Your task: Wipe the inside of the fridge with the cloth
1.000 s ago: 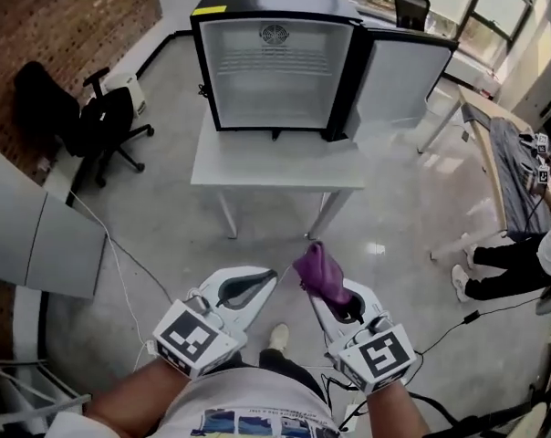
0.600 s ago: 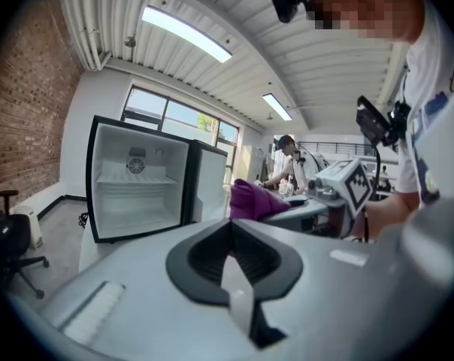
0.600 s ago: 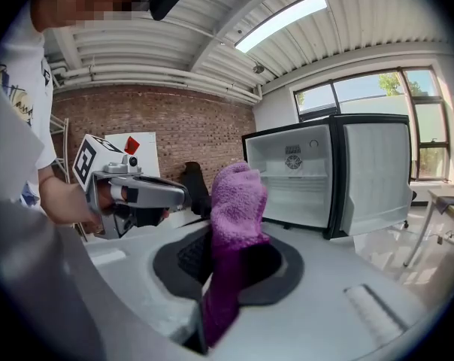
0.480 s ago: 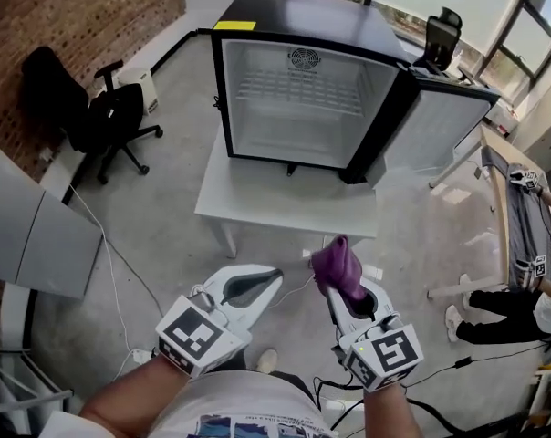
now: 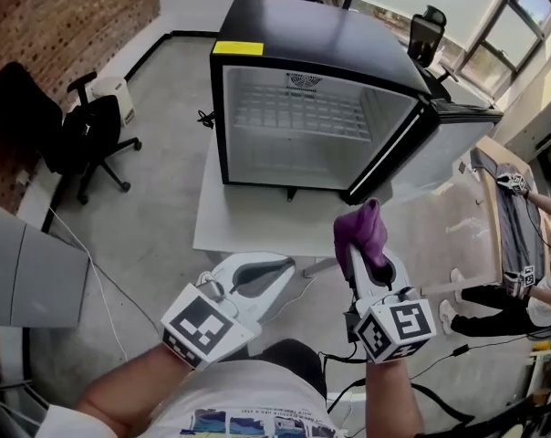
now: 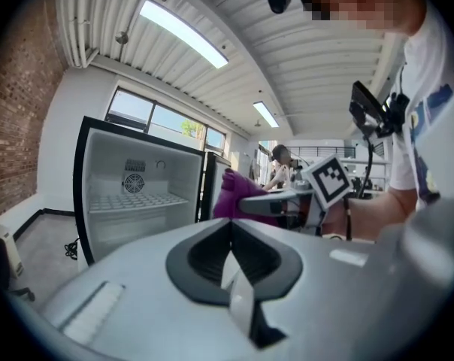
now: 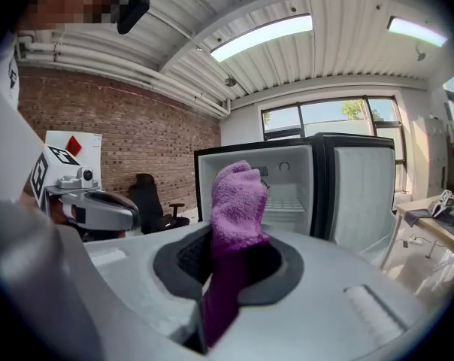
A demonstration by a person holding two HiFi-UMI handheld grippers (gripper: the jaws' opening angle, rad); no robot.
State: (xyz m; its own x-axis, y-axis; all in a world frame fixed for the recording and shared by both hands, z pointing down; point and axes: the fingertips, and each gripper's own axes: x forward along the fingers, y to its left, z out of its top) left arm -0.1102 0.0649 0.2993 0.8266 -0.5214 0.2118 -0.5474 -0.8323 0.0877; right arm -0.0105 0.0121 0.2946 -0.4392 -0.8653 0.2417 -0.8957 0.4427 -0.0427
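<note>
Fridge (image 5: 312, 35), door open, on desk (image 5: 248, 231); in front of it right tongs (image 5: 351, 255) clamped on purple cloth (image 5: 362, 229), left tongs (image 5: 283, 267) together, empty.

No text, no. or brand is legible anywhere. Yellow sticker (image 5: 238, 48) on fridge (image 5: 321, 35) top edge looks blank; cubes of left gripper (image 5: 287, 265) & right gripper (image 5: 348, 255) carry only b/w square codes. White sign (image 7: 68, 150) has red diamond, no letters.

Office: swivel chairs (image 5: 75, 126), brick wall (image 5: 61, 21)
</note>
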